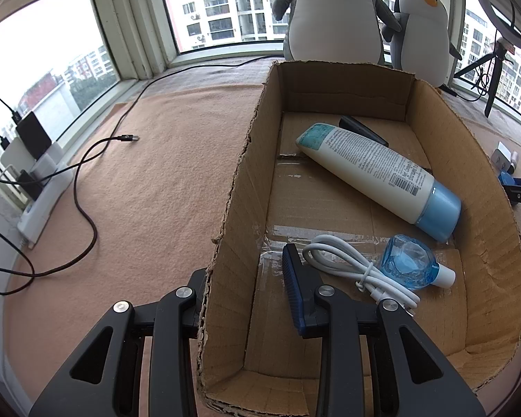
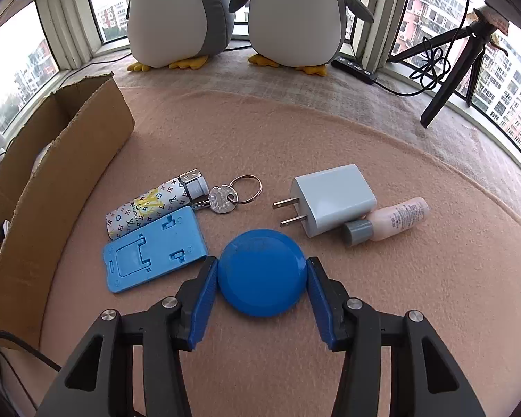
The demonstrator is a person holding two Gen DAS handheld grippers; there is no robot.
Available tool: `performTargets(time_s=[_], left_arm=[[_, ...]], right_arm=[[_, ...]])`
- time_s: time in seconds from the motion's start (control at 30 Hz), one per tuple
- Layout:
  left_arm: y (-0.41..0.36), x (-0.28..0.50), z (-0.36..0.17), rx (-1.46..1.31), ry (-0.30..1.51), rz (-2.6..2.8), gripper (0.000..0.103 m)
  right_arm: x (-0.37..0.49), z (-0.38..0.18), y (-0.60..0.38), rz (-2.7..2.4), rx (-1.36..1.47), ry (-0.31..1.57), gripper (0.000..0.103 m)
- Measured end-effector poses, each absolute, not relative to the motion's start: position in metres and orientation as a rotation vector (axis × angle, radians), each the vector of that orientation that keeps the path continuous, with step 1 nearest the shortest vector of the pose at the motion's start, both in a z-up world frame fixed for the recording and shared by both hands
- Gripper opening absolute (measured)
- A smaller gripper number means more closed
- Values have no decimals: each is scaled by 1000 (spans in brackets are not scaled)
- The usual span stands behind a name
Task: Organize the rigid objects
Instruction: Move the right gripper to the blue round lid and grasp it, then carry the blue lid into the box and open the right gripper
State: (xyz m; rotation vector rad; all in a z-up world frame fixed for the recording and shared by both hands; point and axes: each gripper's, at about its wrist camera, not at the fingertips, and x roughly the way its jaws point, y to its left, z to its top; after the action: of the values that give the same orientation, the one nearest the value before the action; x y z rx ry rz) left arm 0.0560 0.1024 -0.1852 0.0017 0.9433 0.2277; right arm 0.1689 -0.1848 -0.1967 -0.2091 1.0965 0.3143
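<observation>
The right gripper (image 2: 262, 274) has its two blue fingers (image 2: 202, 304) pressed on both sides of a round blue disc (image 2: 262, 272) that lies on the counter (image 2: 416, 295), just beside a blue phone stand (image 2: 153, 255), a lighter (image 2: 153, 205), a key (image 2: 222, 201), a white charger (image 2: 333, 198) and a small bottle (image 2: 389, 222). The left gripper (image 1: 246, 299) is spread apart, one finger on each side of the near wall of the cardboard box (image 1: 225, 243). Inside the box lie a big tube (image 1: 378, 173), a white cable (image 1: 357, 271) and a little blue bottle (image 1: 413, 264).

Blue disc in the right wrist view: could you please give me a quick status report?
Right gripper jaws flank the blue disc, contact unclear. Left gripper straddles the cardboard box wall. Blue phone stand close beside the disc.
</observation>
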Motion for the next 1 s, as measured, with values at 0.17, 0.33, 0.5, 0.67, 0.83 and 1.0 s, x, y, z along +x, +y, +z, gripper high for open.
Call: performTargets(time_s=[0.17, 0.33, 0.5, 0.67, 0.83, 1.0], left_arm=[[102, 56, -185, 0, 942, 227, 30], [101, 58, -184, 0, 941, 227, 30], [101, 59, -184, 0, 941, 227, 30], [101, 59, -184, 0, 941, 226, 30], [101, 59, -184, -1, 941, 226, 30], [101, 58, -185, -3, 940, 227, 30]], right_arm=[[162, -196, -188, 314, -198, 1099, 46], [153, -188, -193, 312, -168, 1087, 46], [143, -166, -190, 338, -149, 1042, 46], [137, -139, -174, 388, -138, 988, 46], [135, -117, -149, 443, -138, 945, 46], [136, -104, -119, 499, -147, 918, 46]])
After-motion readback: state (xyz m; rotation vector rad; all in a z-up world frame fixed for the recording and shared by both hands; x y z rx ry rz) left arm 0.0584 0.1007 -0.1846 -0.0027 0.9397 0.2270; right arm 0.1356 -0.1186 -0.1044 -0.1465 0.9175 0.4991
